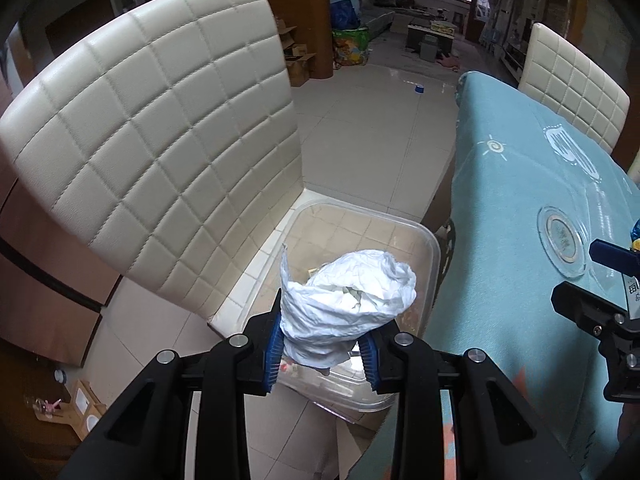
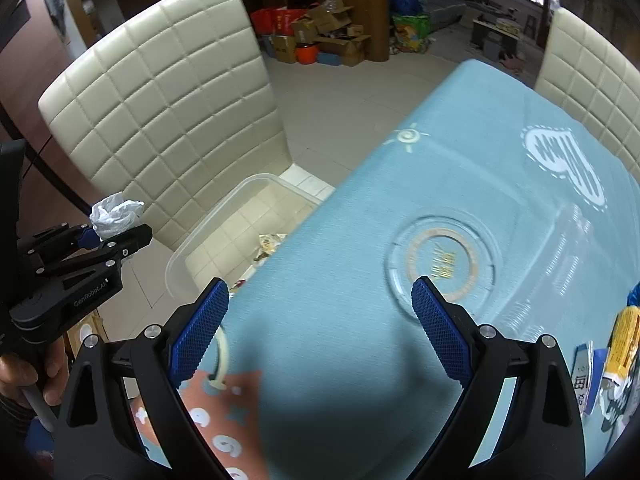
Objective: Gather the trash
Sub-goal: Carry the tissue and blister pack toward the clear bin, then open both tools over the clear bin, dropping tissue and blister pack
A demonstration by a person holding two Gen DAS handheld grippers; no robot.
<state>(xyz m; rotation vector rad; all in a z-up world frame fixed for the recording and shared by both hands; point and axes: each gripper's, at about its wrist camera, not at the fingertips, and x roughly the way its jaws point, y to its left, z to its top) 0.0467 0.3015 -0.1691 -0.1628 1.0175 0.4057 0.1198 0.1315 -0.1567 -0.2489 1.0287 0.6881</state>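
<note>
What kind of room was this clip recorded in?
Most likely a home's dining area: a padded chair stands beside a table under a blue tablecloth, with stacked cardboard boxes against the far wall.

A lived-in home: dining table (image 2: pixel 400 200), padded chairs (image 1: pixel 160 140), stacked cardboard boxes (image 2: pixel 332 32).

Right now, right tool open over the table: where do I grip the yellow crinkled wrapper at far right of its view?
Probably the yellow crinkled wrapper's upper end, across its narrow width, from above. It looks long and thin, and a white-and-blue printed packet crowds its lower left. The right tool is open; the wrapper's far side is out of frame.
</note>
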